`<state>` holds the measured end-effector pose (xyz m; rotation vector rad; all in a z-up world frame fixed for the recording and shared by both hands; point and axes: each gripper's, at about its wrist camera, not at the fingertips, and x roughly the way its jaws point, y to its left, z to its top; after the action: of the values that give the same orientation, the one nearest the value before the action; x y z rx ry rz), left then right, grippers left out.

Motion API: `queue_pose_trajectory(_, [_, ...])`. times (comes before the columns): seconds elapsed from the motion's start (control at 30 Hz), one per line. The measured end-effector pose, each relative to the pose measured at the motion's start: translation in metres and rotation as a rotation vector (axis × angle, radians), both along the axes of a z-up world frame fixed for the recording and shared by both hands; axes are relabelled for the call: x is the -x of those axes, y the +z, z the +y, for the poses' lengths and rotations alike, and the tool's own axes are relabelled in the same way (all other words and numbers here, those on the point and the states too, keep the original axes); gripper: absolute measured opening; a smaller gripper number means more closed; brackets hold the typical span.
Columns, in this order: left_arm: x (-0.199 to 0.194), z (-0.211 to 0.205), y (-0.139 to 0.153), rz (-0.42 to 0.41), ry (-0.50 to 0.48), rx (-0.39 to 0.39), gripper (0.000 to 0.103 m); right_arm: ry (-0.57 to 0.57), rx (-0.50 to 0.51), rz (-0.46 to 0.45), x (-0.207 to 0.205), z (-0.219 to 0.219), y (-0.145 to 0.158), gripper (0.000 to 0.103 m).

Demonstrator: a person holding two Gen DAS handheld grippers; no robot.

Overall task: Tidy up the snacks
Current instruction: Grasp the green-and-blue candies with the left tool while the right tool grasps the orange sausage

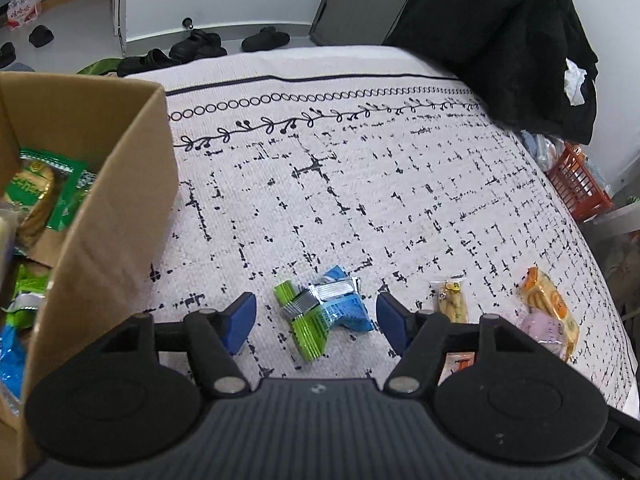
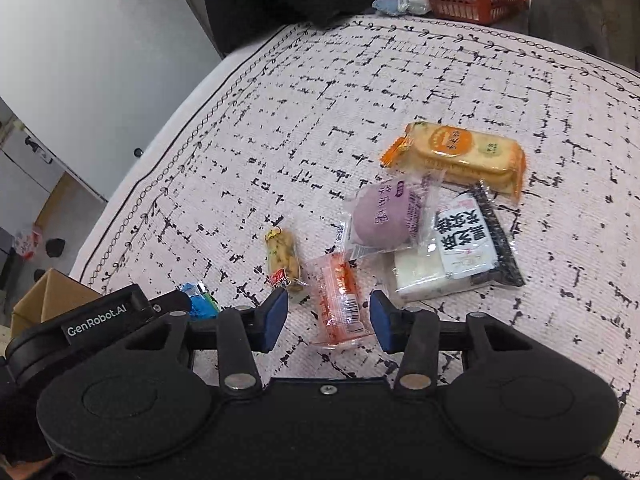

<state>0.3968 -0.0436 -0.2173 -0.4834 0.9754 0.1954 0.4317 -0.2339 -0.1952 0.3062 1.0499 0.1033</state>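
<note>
Both your tongs gape empty — left tongs (image 1: 316,322) straddle the green packet (image 1: 301,322) and blue packet (image 1: 343,307) overlapped, so closing risks dragging both; right tongs (image 2: 329,320) flank the slippery orange sachet (image 2: 340,303).

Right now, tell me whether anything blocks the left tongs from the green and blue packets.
Nothing visible does. The left tongs are open, with the green packet and blue packet lying between the fingers on the cloth.

Patterned cloth (image 1: 360,200): snack packets (image 2: 452,204), cardboard box (image 1: 116,216).
</note>
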Motion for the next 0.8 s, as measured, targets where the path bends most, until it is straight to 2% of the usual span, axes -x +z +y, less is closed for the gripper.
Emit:
queue_pose_trajectory(0.17, [-0.005, -0.002, -0.007, 0.017, -0.011, 0.006, 0.061, -0.003, 0.024, 0.023, -0.007, 0.004, -0.009, 0.042])
queue_pose_trajectory(0.27, [-0.008, -0.003, -0.010, 0.022, -0.013, 0.012, 0.053, 0.005, 0.050, 0.023, -0.007, 0.007, -0.011, 0.036])
queue_pose_trajectory(0.33, [-0.008, -0.003, -0.012, 0.016, -0.011, 0.009, 0.049, 0.010, 0.079, 0.022, -0.007, 0.009, -0.012, 0.027])
queue_pose_trajectory(0.47, [-0.007, -0.001, -0.011, 0.015, -0.013, 0.033, 0.037, -0.005, 0.053, 0.019, -0.006, 0.003, -0.010, 0.023])
queue_pose_trajectory(0.8, [0.013, -0.005, 0.027, -0.050, -0.027, 0.010, 0.035, 0.035, -0.010, -0.046, 0.005, 0.011, 0.012, 0.019])
